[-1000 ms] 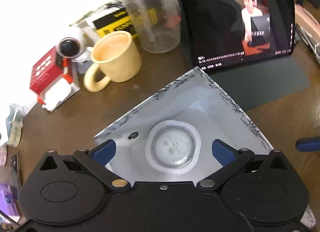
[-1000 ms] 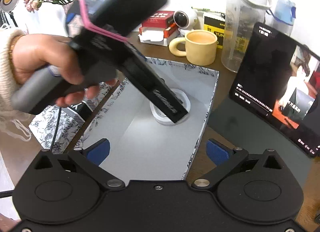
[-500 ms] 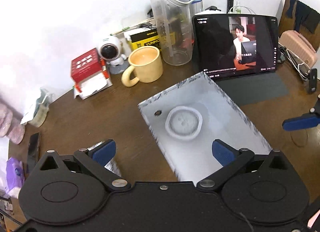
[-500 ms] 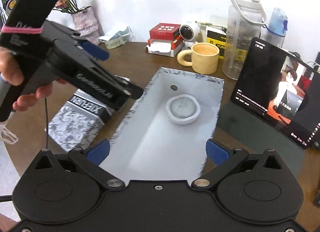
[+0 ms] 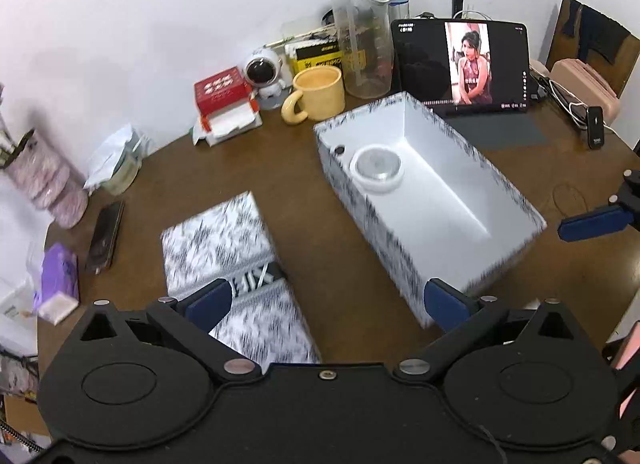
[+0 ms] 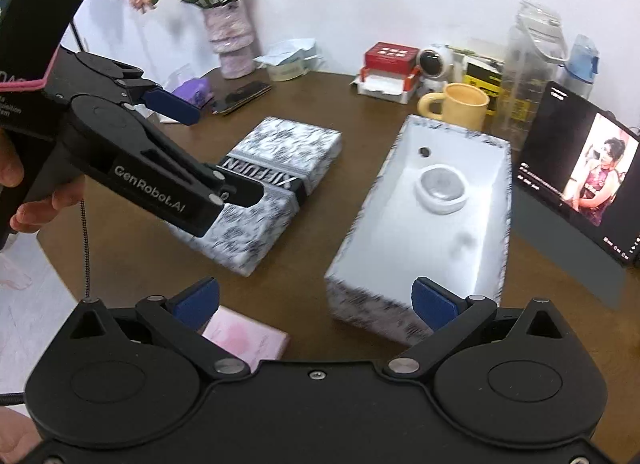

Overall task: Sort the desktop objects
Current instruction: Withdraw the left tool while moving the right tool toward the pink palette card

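An open box (image 5: 500,184) with a black-and-white pattern and a white inside stands on the brown table; in the right wrist view the box (image 6: 372,304) lies just past my right fingers. A round white roll (image 5: 376,168) and a small dark piece (image 5: 339,150) lie at its far end, and the roll (image 6: 442,188) shows there too. The box's patterned lid (image 5: 224,248) lies flat to the left, with the lid (image 6: 276,184) partly behind the left tool. My left gripper (image 5: 326,302) hangs open and empty above the lid and box. My right gripper (image 6: 316,300) is open and empty.
Along the back wall stand a yellow mug (image 5: 318,94), a clear jug (image 5: 362,32), a tablet (image 5: 460,64) playing video, a red box (image 5: 220,90) and an astronaut figure (image 5: 264,76). A phone (image 5: 106,236) and a vase (image 6: 230,40) are far left. A pink box (image 6: 248,338) lies by my right fingers.
Both grippers have pulled back and risen away from the box. The left one, low over the roll a second ago, now hangs to the left above the lid. The roll stays in the box.
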Demonstrator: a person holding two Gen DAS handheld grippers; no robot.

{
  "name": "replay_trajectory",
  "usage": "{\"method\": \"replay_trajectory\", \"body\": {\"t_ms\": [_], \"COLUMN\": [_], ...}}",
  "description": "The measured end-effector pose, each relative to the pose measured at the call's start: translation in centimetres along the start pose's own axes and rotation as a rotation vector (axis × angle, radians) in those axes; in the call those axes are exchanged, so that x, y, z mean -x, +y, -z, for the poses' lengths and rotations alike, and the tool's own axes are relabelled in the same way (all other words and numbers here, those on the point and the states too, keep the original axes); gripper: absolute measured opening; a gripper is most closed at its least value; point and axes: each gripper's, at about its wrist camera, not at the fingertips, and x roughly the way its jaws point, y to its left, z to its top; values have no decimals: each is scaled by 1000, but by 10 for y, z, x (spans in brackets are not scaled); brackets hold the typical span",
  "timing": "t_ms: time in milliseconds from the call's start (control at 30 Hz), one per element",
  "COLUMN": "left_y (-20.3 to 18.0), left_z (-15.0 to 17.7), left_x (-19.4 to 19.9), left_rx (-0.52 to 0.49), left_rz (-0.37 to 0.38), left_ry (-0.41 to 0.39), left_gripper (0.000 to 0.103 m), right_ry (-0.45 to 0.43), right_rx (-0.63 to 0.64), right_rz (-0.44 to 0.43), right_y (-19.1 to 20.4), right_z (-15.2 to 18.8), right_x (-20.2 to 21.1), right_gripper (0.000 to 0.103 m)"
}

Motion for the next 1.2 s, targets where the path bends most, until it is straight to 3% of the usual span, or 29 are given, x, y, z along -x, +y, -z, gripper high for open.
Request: {"method": "replay_trajectory", "body": {"t_ms": [267, 767, 1200], "left_y": [15, 38, 44], "left_z": [47, 102, 134], "left_x": [26, 39, 41], "left_rx": [45, 135, 148], "left_rz": [-8, -6, -16], "left_ry": [18, 71, 101], "left_gripper": [103, 103, 103], "right_ry": [19, 74, 138], "right_rx": [33, 83, 263], "right_rz": [-16, -71, -103], "right_y": [40, 69, 80], "right_z": [14, 34, 41], "right_x": [5, -14, -46], "right_gripper": [103, 103, 103]}}
